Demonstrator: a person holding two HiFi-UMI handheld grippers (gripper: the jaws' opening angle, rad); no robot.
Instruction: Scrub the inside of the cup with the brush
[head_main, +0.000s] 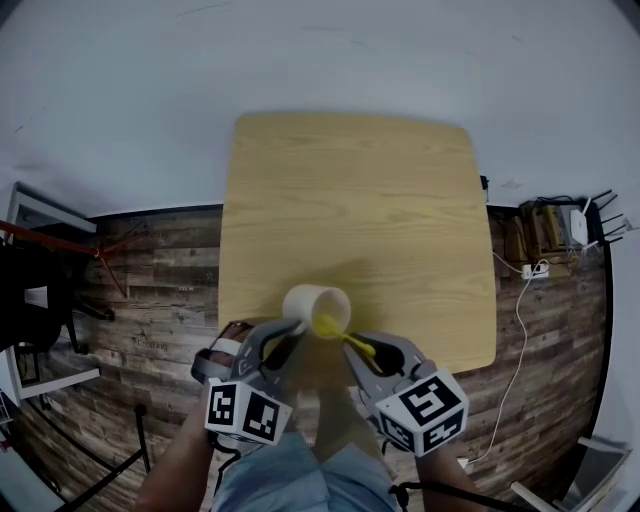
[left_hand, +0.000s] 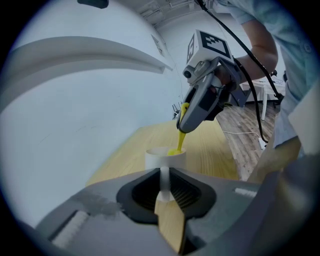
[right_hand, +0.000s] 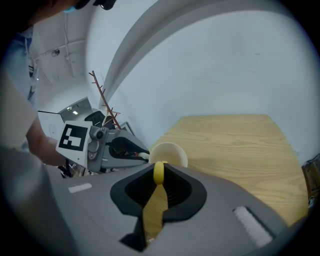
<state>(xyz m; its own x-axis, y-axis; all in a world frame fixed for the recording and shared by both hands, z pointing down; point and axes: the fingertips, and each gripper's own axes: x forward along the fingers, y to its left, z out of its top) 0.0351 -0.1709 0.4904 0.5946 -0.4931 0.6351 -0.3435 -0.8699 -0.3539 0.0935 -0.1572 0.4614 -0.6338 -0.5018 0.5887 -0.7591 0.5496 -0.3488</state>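
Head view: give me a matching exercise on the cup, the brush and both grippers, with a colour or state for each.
Things:
1. cup
2. brush
3. left gripper
4. right gripper

States:
A. shut on the yellow handle
B. white, on the wooden table
C. yellow, its end down in the cup
D. shut on the cup's handle

Pairs: 1-B, 2-C, 3-D, 4-A

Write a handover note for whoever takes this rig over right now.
Left gripper: jaws shut on the handle of the white cup, near the table's front edge.
Right gripper: jaws shut on the yellow brush; its head is inside the cup.
Done: both things gripped, brush inserted.
Left: scrub the inner wall and bottom, then lift the brush out. How much is scrubbed cannot be told.
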